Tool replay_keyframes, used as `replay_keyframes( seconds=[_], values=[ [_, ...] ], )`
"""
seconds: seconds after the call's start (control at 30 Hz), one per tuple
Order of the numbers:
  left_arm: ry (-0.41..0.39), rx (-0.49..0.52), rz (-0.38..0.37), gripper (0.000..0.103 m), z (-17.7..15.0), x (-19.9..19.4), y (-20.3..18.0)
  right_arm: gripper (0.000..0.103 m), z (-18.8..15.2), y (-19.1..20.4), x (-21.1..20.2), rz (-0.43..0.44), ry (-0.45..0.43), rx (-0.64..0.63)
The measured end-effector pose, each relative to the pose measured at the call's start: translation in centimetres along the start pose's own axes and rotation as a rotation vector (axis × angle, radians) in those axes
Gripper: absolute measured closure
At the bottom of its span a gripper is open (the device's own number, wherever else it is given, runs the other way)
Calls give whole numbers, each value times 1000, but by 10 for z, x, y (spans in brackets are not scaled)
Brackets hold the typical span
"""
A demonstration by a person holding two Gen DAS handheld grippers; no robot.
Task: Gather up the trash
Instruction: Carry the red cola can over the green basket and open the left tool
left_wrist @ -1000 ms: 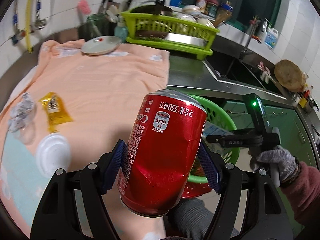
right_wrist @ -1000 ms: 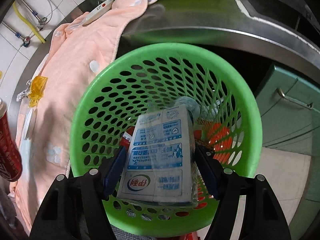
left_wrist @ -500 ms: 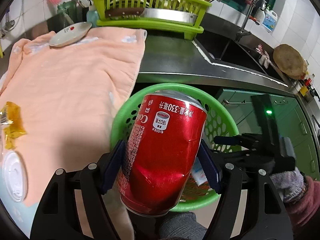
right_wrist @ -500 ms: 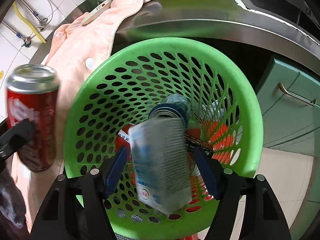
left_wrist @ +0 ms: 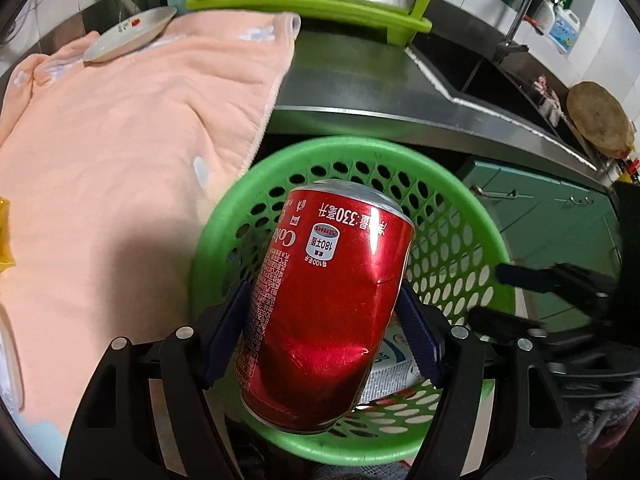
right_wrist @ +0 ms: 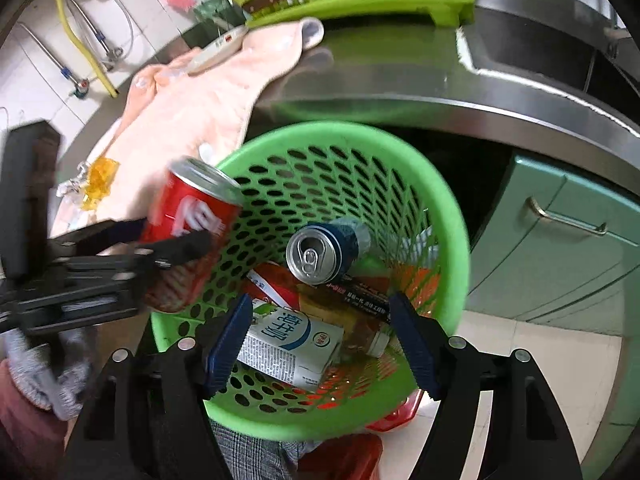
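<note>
The carton [right_wrist: 290, 346] has dropped from the right gripper [right_wrist: 320, 340], whose jaws have just widened, empty. Steel counter [left_wrist: 360, 80] up top, towel [left_wrist: 120, 140] left. The basket [left_wrist: 460, 184] at centre holds carton and blue can [right_wrist: 320, 252]. The left gripper [left_wrist: 324, 332] clamps the red can [left_wrist: 328, 304] above it.

**Steel counter beyond the grippers**

A stainless steel kitchen counter [left_wrist: 360, 84] runs ahead of and above both grippers. A peach towel [left_wrist: 132, 128] covers its left stretch, ahead-left of the left gripper. Farther ahead, a lime-green dish rack [left_wrist: 312, 4] stands on the bare steel. A sink [left_wrist: 480, 76] is set in ahead-right.
</note>
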State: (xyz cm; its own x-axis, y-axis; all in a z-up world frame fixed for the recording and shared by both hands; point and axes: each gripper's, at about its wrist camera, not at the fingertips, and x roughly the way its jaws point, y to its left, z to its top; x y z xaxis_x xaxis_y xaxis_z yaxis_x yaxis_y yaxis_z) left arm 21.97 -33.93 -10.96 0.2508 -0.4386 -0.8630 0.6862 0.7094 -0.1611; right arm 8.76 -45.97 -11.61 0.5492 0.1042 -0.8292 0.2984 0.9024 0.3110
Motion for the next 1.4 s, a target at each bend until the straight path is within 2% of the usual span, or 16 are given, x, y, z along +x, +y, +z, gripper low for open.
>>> replay_keyframes(
  seconds=[0.17,0.4,0.77,1.13,1.4],
  values=[
    [35,17,45,31,3,21,-7,33,-2,-9,-20,-25,-48,-2],
    [95,16,75,31,8,48,-15,33,-5,-21,-31,-18,-85,23],
    [162,-60,139,31,13,75,-5,33,-10,-24,-25,-9,-76,23],
    [165,-37,162,30,15,87,-11,33,-10,-25,-29,-8,-91,29],
    [149,-48,133,29,5,77,-14,33,-10,-20,-34,-18,-97,17]
  ],
)
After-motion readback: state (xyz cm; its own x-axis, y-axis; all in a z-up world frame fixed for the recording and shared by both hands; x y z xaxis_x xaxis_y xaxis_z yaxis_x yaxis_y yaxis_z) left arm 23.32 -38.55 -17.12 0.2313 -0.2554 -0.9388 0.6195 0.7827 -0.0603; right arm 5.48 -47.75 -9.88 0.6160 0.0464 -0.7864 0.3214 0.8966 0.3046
